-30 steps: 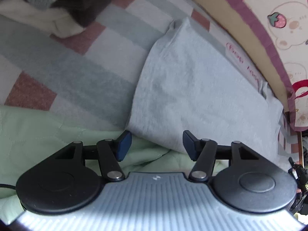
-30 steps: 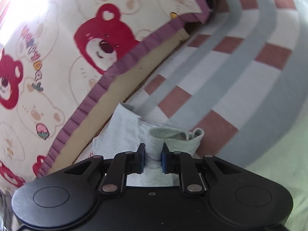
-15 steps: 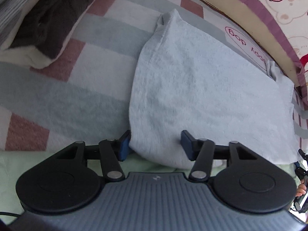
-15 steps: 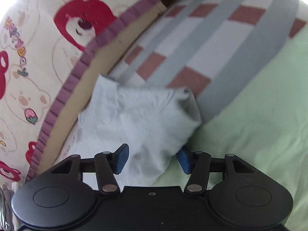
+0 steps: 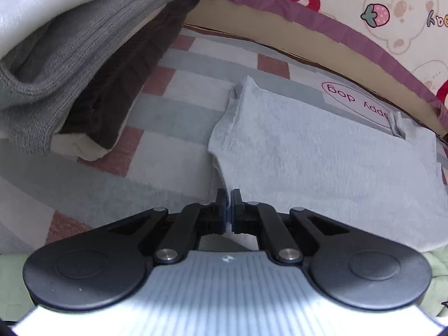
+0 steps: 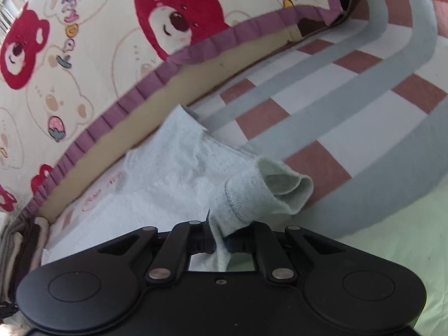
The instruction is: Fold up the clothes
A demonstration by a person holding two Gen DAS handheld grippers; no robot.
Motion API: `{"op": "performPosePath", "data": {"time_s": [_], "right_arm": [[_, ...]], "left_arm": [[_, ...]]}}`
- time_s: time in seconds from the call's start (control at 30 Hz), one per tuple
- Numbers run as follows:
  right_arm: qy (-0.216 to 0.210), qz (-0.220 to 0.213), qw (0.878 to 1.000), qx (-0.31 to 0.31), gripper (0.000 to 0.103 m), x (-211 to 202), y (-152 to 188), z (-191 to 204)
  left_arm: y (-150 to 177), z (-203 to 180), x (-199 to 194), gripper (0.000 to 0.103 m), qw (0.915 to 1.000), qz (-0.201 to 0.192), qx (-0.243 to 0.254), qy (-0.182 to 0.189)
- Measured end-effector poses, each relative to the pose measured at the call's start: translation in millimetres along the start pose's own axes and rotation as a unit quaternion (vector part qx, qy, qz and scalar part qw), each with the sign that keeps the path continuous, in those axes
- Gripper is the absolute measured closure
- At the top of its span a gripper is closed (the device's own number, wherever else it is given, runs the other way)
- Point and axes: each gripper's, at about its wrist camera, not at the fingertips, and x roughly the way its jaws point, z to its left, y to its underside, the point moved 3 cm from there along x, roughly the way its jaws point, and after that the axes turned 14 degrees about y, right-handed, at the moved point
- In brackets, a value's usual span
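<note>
Stack (image 5: 84, 64): at the far left we see folded knits, grey over dark brown, piled on the striped bed (image 5: 173, 128); we judge this is where finished pieces go
Left tool (image 5: 229, 204): its fingers are closed to a sliver, with the near left edge of the shirt (image 5: 322, 151) caught between them; we judge it pins that corner so the cloth can be lifted or turned over evenly
Shirt: pale grey-blue, lying flat on the bed just beside the headboard (image 5: 308, 42), a pink oval print showing at its far edge and a sleeve tucked in at the left
Right tool (image 6: 221, 240): also clamped tight, gripping a ribbed cuff (image 6: 252, 196) that stands up bunched above the fingers; we judge it holds the sleeve end ready to lay it across the body
Bear cover (image 6: 112, 42): drapes the headboard with a purple frill, close behind the shirt
Only in left view: the stack, the readable print, the whole flat outline of the shirt
Only in right view: the raised cuff with its open mouth, the green quilt (image 6: 392, 238) at the near right, and the long run of stripes away from the shirt
Stage: partly folded, both near corners held; how many folds remain we cannot tell
</note>
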Motion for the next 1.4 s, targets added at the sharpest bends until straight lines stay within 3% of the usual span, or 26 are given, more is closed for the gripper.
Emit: {"op": "performPosePath", "data": {"time_s": [0.1, 0.27, 0.33, 0.47, 0.57, 0.67, 0.77, 0.87, 0.97, 1.1, 1.2, 1.33, 1.4], "right_arm": [[-0.005, -0.002, 1.000, 0.001, 0.096, -0.1, 3.7, -2.4], [-0.092, -0.047, 0.994, 0.036, 0.098, -38.6, -31.2, -2.8], [-0.056, -0.044, 0.997, -0.001, 0.099, -37.5, -33.8, -0.9], [0.034, 0.001, 0.997, -0.067, 0.099, -10.7, -11.1, 6.0], [0.042, 0.001, 0.997, -0.067, 0.099, -11.4, -9.8, 8.1], [0.010, -0.043, 0.997, -0.064, 0.100, -38.1, -28.2, 11.1], [0.051, -0.060, 0.990, -0.117, 0.100, -41.6, -29.6, 16.8], [0.090, -0.027, 0.988, -0.118, 0.100, -24.3, -13.6, 7.3], [0.102, -0.019, 0.988, -0.118, 0.100, -20.0, -6.0, 5.2], [0.091, -0.053, 0.986, -0.131, 0.100, -39.3, -19.1, 19.4], [0.108, -0.065, 0.977, -0.172, 0.100, -40.8, -19.4, 28.7], [0.147, -0.009, 0.978, -0.146, 0.100, -13.7, 3.2, 10.1], [0.154, -0.007, 0.978, -0.142, 0.100, -10.5, 9.3, 8.4]], "left_arm": [[1.6, -6.0, 1.4, 0.101, 0.9999, 0.004, 0.015, -0.003], [-8.4, -2.4, -38.0, 0.101, 0.9985, -0.029, -0.023, 0.040], [-4.6, -3.1, -42.7, 0.101, 0.9986, -0.012, -0.031, 0.042], [9.8, -0.5, -22.4, 0.100, 0.9993, 0.035, -0.015, 0.003], [11.6, 2.8, -17.7, 0.100, 0.9990, 0.038, -0.024, -0.001], [11.3, -2.8, -18.5, 0.100, 0.9990, 0.042, -0.014, -0.002], [13.4, -4.9, -16.4, 0.101, 0.9987, 0.051, -0.005, -0.005], [17.8, 0.1, -17.3, 0.100, 0.9981, 0.060, -0.007, -0.015], [18.5, 5.8, -24.3, 0.101, 0.9971, 0.066, -0.007, -0.039], [19.4, 13.4, -33.8, 0.099, 0.9948, 0.073, -0.006, -0.071], [19.0, 16.2, -40.1, 0.099, 0.9928, 0.077, -0.003, -0.091], [5.2, -17.6, -36.6, 0.093, 0.9950, 0.068, 0.033, -0.065], [-1.6, -34.5, -34.9, 0.088, 0.9953, 0.063, 0.052, -0.052]]}}
